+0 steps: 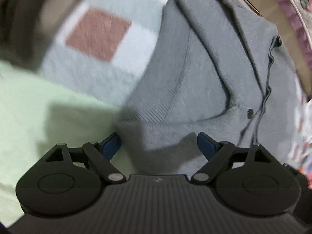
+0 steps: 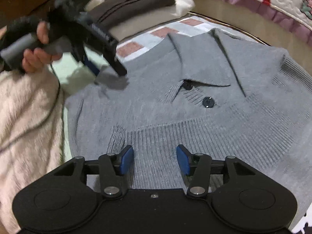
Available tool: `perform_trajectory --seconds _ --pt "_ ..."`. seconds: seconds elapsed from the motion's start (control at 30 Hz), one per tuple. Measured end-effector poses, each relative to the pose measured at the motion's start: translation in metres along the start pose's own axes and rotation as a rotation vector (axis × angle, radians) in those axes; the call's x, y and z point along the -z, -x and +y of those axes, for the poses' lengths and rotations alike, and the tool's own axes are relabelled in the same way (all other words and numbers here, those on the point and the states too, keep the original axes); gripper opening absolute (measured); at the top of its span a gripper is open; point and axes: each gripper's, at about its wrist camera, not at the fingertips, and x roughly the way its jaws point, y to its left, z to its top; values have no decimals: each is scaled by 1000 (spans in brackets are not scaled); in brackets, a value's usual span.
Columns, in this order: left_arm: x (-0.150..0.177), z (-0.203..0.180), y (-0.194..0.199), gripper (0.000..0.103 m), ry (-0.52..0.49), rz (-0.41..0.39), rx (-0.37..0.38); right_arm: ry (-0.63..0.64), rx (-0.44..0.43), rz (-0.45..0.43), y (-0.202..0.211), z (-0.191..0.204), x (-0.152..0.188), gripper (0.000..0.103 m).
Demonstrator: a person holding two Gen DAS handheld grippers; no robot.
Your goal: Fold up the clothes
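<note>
The grey knit sweater (image 2: 195,101) is lying spread on a checked blanket (image 1: 93,37), collar (image 2: 202,58) toward the far side and two dark buttons (image 2: 208,102) facing up. It is looking partly folded, with the ribbed hem band brought up below the placket; this is a judgement from the lie of the fabric.

The right hand-held gripper (image 2: 155,160) is hovering over the ribbed band, its blue pads (image 2: 126,161) standing apart with nothing between them. The left hand-held gripper (image 1: 159,146) is likewise released and empty, poised over the sweater's near-left edge where it is meeting a pale green cloth (image 1: 39,117). In the right wrist view the same tool (image 2: 109,58) is appearing blurred, carried by a hand (image 2: 37,52).

To perform the next fold well:
- Each gripper is needing to pinch a single, full-thickness edge, not just the top layer.
- Both sides are needing to rise and travel together, keeping the fold line straight.
- The collar and placket are best kept flat and centred.

Obstructions and surroundings:
- A pink fluffy fabric (image 2: 27,120) is lying just beside the sweater's left edge and may be getting caught.
- A thin dark cable (image 1: 263,101) is trailing across the sweater in the left wrist view.
- A stack of folded clothes (image 2: 136,5) is sitting beyond, well apart.
- A quilted bed cover (image 2: 273,2) is bordering the far side.
</note>
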Motion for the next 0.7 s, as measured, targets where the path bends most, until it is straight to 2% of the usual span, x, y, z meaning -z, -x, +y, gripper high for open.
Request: perform_trajectory --seconds 0.1,0.2,0.27,0.33,0.37,0.4,0.43,0.47,0.53,0.57,0.63,0.67,0.7 --pt "0 1 -1 91 0 1 8 -40 -31 -36 15 -4 -1 58" --pt "0 -2 -4 98 -8 -5 9 -47 -46 7 11 -5 8 58" --pt "1 -5 -5 97 -22 -9 7 -31 -56 13 8 -2 15 59" --pt "5 -13 -4 82 -95 -28 21 -28 -101 8 9 2 19 60" --pt "7 -17 -2 54 -132 -43 5 -33 -151 14 10 3 20 60" --pt "10 -20 0 38 -159 -59 -5 -38 -202 20 11 4 20 60" --pt "12 -23 2 31 -181 -72 5 -43 -252 26 12 5 21 60" --pt "14 -26 5 27 -202 -86 14 -27 -255 26 12 8 23 60" --pt "20 -33 9 27 -247 -117 -3 22 -220 22 12 15 26 60" --pt "22 -36 9 27 -266 -128 -14 49 -198 16 11 19 27 57" --pt "23 -38 7 31 -281 -131 -33 98 -148 -1 12 26 31 44" --pt "22 -37 5 39 -268 -120 -42 87 -145 -13 14 24 32 23" --pt "21 -36 3 46 -255 -110 -52 65 -151 -25 17 21 32 17"
